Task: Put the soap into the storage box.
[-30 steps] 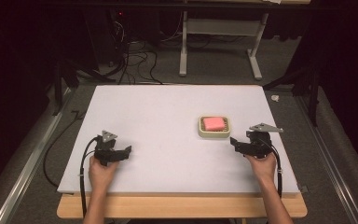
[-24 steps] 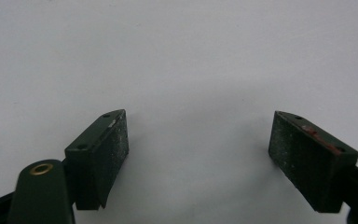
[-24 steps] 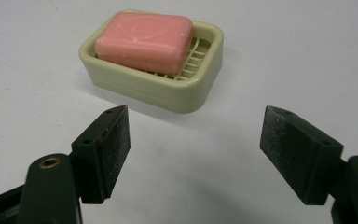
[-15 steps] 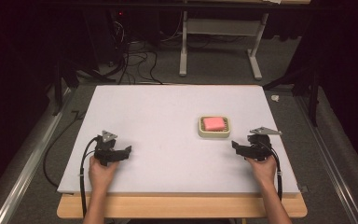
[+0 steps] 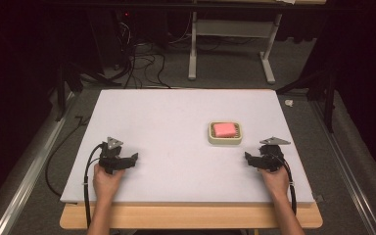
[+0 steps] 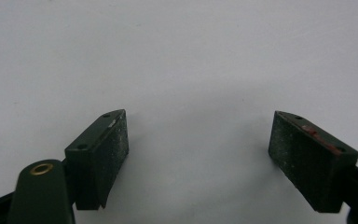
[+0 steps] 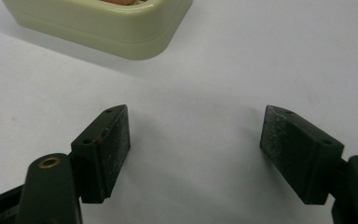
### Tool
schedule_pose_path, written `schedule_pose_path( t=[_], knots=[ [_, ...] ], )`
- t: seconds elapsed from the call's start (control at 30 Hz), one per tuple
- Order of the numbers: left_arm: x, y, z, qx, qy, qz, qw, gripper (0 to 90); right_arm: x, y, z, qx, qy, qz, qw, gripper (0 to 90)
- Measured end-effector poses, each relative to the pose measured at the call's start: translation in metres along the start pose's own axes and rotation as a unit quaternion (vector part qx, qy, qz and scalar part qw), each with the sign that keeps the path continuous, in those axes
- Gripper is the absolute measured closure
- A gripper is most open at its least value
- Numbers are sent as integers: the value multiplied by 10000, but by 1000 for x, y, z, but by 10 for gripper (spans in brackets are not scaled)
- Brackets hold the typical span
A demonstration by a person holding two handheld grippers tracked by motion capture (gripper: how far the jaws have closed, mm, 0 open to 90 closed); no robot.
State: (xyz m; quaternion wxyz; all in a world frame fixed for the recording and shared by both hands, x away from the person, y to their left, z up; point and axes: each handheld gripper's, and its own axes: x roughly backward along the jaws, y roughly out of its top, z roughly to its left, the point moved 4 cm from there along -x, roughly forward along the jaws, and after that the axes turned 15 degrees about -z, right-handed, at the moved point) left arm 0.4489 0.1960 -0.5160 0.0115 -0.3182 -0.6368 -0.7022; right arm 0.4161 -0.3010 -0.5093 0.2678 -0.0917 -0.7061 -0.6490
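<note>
A cream dish (image 5: 224, 132) with a pink block (image 5: 223, 129) in it sits right of the middle of the white board (image 5: 176, 122). My left gripper (image 5: 135, 157) rests low over the board near its front left, jaws pointing right. In the left gripper view it (image 6: 198, 140) stands open over bare white surface. My right gripper (image 5: 247, 157) is at the front right, a little nearer and to the right of the dish, jaws pointing left. In the right gripper view it (image 7: 196, 135) is open with nothing between the pads, and the dish (image 7: 102, 23) lies beyond its left jaw.
The white board lies on a wooden tabletop (image 5: 191, 218) whose edge shows at the front. Behind the table stand a metal frame (image 5: 230, 44) and a tangle of cables (image 5: 137, 63) on the floor. Rails (image 5: 24, 181) run along both sides.
My right gripper has sunk toward the board and come slightly nearer the front edge. The left gripper, the dish and the pink block have stayed put.
</note>
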Motion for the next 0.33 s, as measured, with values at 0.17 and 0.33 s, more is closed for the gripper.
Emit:
schedule_pose_path(
  t=[0.17,0.33],
  knots=[
    [0,0,0,2,0,-1,10000,205,0,-1,0,17,-2,-32,10000,245],
    [0,0,0,2,0,0,10000,205,0,-1,0,6,-4,-35,10000,245]
  ],
)
